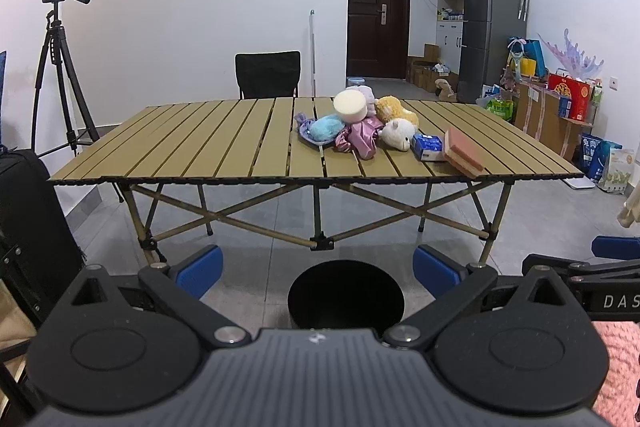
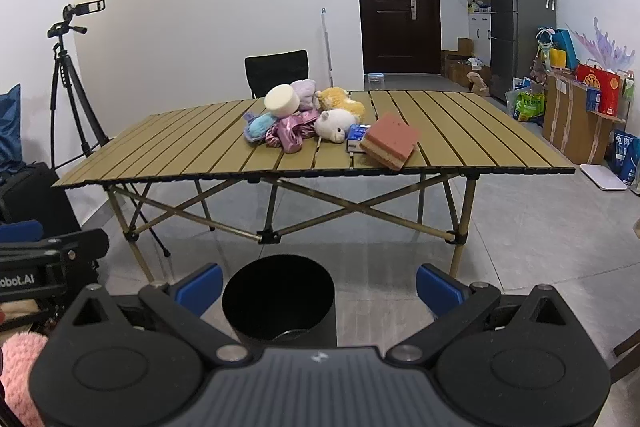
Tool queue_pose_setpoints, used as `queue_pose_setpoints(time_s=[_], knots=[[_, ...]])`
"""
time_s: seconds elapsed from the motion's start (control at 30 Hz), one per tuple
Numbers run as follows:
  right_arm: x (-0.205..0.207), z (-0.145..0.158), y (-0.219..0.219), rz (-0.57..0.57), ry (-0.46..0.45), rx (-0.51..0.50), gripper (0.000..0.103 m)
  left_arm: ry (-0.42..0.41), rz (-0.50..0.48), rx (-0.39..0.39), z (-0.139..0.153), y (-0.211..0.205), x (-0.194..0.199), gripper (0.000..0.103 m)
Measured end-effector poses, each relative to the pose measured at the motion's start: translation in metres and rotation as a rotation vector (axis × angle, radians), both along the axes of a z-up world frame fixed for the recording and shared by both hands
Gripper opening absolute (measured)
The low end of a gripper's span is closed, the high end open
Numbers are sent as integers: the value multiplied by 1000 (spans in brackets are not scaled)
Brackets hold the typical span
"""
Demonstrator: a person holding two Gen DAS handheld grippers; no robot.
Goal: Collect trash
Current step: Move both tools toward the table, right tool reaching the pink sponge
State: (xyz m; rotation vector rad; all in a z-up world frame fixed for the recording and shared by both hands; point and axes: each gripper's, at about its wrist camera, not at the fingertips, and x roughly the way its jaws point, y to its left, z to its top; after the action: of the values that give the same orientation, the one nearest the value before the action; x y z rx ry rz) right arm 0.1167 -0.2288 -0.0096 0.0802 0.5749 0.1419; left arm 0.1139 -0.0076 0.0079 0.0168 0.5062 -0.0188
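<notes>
Indoor room, white walls (image 1: 200,7), grey tiled floor (image 1: 520,219).
Slatted folding tabletop (image 1: 180,147) centre, black chair (image 1: 267,74) behind it, camera tripod (image 1: 56,67) at left wall, dark door (image 1: 378,7) in back, grey fridge (image 1: 492,23) right, boxes and bags (image 1: 560,107) stacked beside it.

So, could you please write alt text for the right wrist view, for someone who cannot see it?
The open right gripper hangs low above a black bin on the grey floor, in front of a folding slatted table. On the table lies a heap of soft toys, a round sponge, a blue packet and a pink block sponge.
</notes>
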Motion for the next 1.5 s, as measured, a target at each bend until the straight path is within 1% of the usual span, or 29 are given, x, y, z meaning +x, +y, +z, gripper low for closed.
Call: queue_pose_setpoints(time_s=[0.37, 0.63, 0.93, 1.2, 1.37, 1.5], knots=[[56, -5, -7, -14, -17, 23, 103, 5, 0, -18, -4, -4, 61, 103], [107, -15, -15, -50, -32, 34, 103, 19, 13, -37, -11, -2, 111, 103], [170, -25, -22, -88, -95, 28, 103, 4, 30, -38, -13, -4, 167, 103], [234, -42, -29, -131, -136, 20, 103, 1, 36, -30, -19, -7, 208, 103], [269, -53, -29, -162, -135, -13, 103, 6, 30, -35, -20, -6, 231, 103], [291, -64, -32, -186, -116, -12, 102, 9, 20, -46, -20, -4, 242, 103]])
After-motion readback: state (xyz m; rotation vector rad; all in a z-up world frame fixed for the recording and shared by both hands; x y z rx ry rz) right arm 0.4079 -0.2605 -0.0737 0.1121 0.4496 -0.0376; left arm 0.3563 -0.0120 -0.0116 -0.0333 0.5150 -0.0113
